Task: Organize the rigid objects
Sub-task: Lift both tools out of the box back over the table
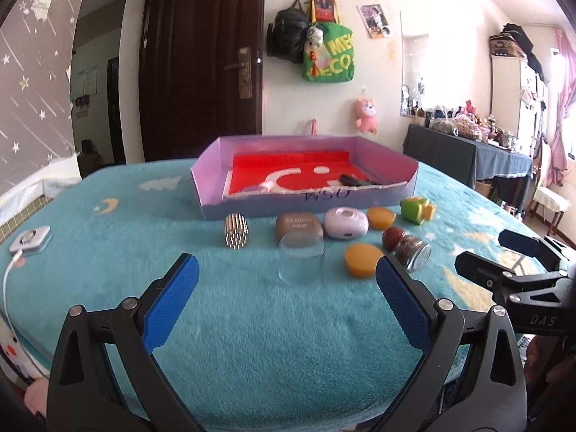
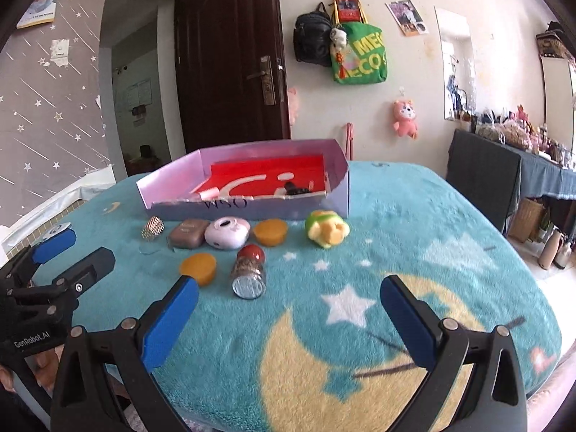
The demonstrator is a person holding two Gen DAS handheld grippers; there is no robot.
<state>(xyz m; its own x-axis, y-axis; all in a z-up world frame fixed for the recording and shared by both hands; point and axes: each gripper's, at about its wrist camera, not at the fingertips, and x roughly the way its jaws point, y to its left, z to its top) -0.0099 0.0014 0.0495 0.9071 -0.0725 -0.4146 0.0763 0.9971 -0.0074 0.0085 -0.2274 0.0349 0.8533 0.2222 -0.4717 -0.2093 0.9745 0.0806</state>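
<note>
A purple cardboard tray [image 1: 381, 158] [image 2: 165, 176] with a red liner stands at the back of the teal blanket; a dark object [image 1: 354, 180] lies inside. In front lie a metallic bead roll [image 1: 235, 231], a brown case [image 1: 298, 225], a clear glass cup [image 1: 301, 258], a lilac case [image 1: 345, 223], two orange discs [image 1: 363, 260] [image 1: 381, 217], a red ball [image 1: 393, 237], a small jar on its side [image 1: 413, 252] [image 2: 248, 275] and a green-yellow toy [image 1: 417, 209] [image 2: 327, 232]. My left gripper [image 1: 286, 284] is open, just short of the cup. My right gripper [image 2: 288, 306] is open and empty, right of the jar.
A white square device [image 1: 31, 239] with a cable lies at the blanket's left edge. A dark door, hanging bags and a cluttered side table [image 1: 468, 144] are behind. The blanket's moon-and-star area [image 2: 342, 342] lies below my right gripper.
</note>
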